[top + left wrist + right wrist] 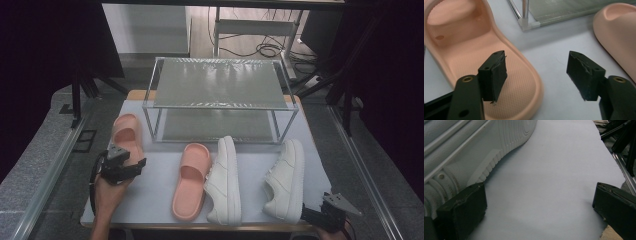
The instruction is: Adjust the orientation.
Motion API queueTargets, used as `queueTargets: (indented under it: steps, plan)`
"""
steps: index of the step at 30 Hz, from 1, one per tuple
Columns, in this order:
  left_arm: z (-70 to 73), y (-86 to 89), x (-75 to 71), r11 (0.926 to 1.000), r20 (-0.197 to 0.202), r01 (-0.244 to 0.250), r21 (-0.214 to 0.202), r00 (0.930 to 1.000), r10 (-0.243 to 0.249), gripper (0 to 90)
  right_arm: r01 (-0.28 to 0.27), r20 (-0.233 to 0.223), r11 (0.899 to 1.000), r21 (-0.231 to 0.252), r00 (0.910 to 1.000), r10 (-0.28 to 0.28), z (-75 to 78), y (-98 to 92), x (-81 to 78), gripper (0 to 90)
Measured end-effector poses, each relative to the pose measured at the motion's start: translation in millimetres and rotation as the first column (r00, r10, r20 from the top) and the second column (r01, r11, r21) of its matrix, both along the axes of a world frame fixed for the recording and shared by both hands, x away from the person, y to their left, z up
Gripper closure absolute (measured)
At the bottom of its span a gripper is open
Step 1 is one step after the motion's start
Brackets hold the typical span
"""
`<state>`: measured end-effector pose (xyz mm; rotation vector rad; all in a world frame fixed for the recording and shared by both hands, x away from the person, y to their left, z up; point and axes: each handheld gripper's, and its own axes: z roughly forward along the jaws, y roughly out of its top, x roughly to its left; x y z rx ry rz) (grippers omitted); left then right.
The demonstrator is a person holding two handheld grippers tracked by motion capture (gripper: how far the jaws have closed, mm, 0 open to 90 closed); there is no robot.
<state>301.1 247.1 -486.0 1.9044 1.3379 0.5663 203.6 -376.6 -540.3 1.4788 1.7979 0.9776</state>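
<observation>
We see the two-tier rack (220, 82) at twelve o'clock on the table (160, 197), both shelves bare. Our left forearm comes in from seven o'clock, and the left gripper (137, 161) (536, 72) hovers over the heel of the left pink slide (127, 134) (471, 57) at nine o'clock; its jaws stand apart, one above the footbed, the other outside the rim, neither pressing it. The right gripper (309, 215) (539, 207) sits low at five o'clock by the table's near edge, jaws wide with bare mat between them, one just beside the heel of the right white sneaker (286, 179) (474, 150). The second sneaker (224, 181) and second slide (191, 181) lie mid-table. Open mat lies between the slides
</observation>
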Motion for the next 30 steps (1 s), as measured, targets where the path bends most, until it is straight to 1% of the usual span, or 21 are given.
queueTargets:
  steps: [1, 2, 3, 4, 5, 6, 7, 8, 9, 10, 12, 13, 14, 15, 19, 24, 27, 30]
  plan:
    - [-0.1, 0.3, 2.3, 1.0000, 0.000, -0.003, 0.002, 1.0000, 0.003, 33.7, 0.000, 0.001, 1.000, 0.000, 1.0000, 0.000, 0.0, 0.0, 0.0, 0.0]
    - [-0.1, 1.6, 8.4, 1.0000, -0.002, -0.009, -0.002, 1.0000, 0.009, 35.9, -0.001, 0.001, 1.000, -0.001, 1.0000, 0.001, -0.1, -0.1, 0.0, 0.0]
    - [-0.1, 1.6, 8.4, 1.0000, -0.002, -0.009, -0.002, 1.0000, 0.009, 37.0, -0.001, 0.001, 1.000, -0.001, 1.0000, 0.001, -0.1, -0.1, 0.0, 0.0]
    - [0.2, 3.2, 14.7, 0.9999, -0.005, -0.014, -0.008, 0.9999, 0.014, 38.3, -0.001, 0.001, 1.000, -0.001, 1.0000, 0.001, -0.1, -0.2, 0.0, 0.0]
    - [0.2, 3.2, 14.7, 0.9999, -0.005, -0.014, -0.008, 0.9999, 0.014, 39.2, -0.001, 0.001, 1.000, -0.001, 1.0000, 0.001, -0.1, -0.2, 0.0, 0.0]
    - [1.1, 4.9, 20.8, 0.9998, -0.008, -0.019, -0.009, 0.9998, 0.019, 40.5, -0.001, 0.001, 1.000, 0.000, 1.0000, 0.001, -0.1, -0.1, 0.0, 0.0]
    - [1.1, 4.9, 20.8, 0.9998, -0.008, -0.019, -0.009, 0.9998, 0.019, 41.5, -0.001, 0.001, 1.000, 0.000, 1.0000, 0.001, -0.1, -0.1, 0.0, 0.0]
    - [1.6, 6.7, 26.4, 0.9997, -0.012, -0.022, -0.011, 0.9997, 0.022, 42.4, -0.001, 0.002, 1.000, -0.001, 1.0000, 0.001, -0.2, -0.1, 0.0, 0.0]
    - [1.6, 6.7, 26.4, 0.9997, -0.012, -0.022, -0.011, 0.9997, 0.022, 43.1, -0.001, 0.002, 1.000, -0.001, 1.0000, 0.001, -0.2, -0.1, 0.0, 0.0]
    - [1.8, 9.1, 33.5, 0.9996, -0.015, -0.029, -0.006, 0.9995, 0.029, 44.5, -0.001, 0.002, 1.000, 0.000, 1.0000, 0.001, -0.2, -0.2, 0.0, 0.0]
    - [1.4, 11.6, 39.2, 0.9992, -0.017, -0.040, 0.002, 0.9990, 0.040, 47.0, -0.002, 0.002, 1.000, 0.000, 1.0000, 0.002, -0.2, -0.2, 0.0, 0.0]
    - [1.4, 11.6, 39.2, 0.9992, -0.017, -0.040, 0.002, 0.9990, 0.040, 48.1, -0.002, 0.002, 1.000, 0.000, 1.0000, 0.002, -0.2, -0.2, 0.0, 0.0]
    - [0.8, 14.8, 46.1, 0.9986, -0.023, -0.053, -0.003, 0.9983, 0.053, 49.4, -0.002, 0.003, 1.000, 0.000, 1.0000, 0.002, -0.3, -0.2, 0.0, 0.0]
    - [0.8, 14.8, 46.1, 0.9986, -0.023, -0.053, -0.003, 0.9983, 0.053, 50.4, -0.002, 0.003, 1.000, 0.000, 1.0000, 0.002, -0.2, -0.2, -0.1, 0.0]
    - [-0.5, 17.8, 56.3, 0.9975, -0.026, -0.070, -0.005, 0.9972, 0.070, 53.5, -0.002, 0.003, 1.000, 0.000, 1.0000, 0.002, -0.4, -0.2, -0.1, 0.0]
    - [-1.7, 20.3, 68.4, 0.9944, -0.026, -0.105, -0.006, 0.9941, 0.105, 59.2, -0.002, 0.007, 1.000, 0.001, 1.0000, 0.002, -0.7, -0.3, -0.1, 0.0]
    - [-0.9, 20.8, 71.6, 0.9938, -0.029, -0.109, -0.018, 0.9936, 0.109, 60.2, -0.003, 0.009, 1.000, 0.000, 1.0000, 0.003, -0.9, -0.3, -0.1, 0.0]
    - [0.7, 20.1, 76.0, 0.9933, -0.031, -0.114, -0.018, 0.9931, 0.114, 61.3, -0.004, 0.009, 1.000, -0.001, 0.9999, 0.004, -0.9, -0.4, -0.2, 0.0]
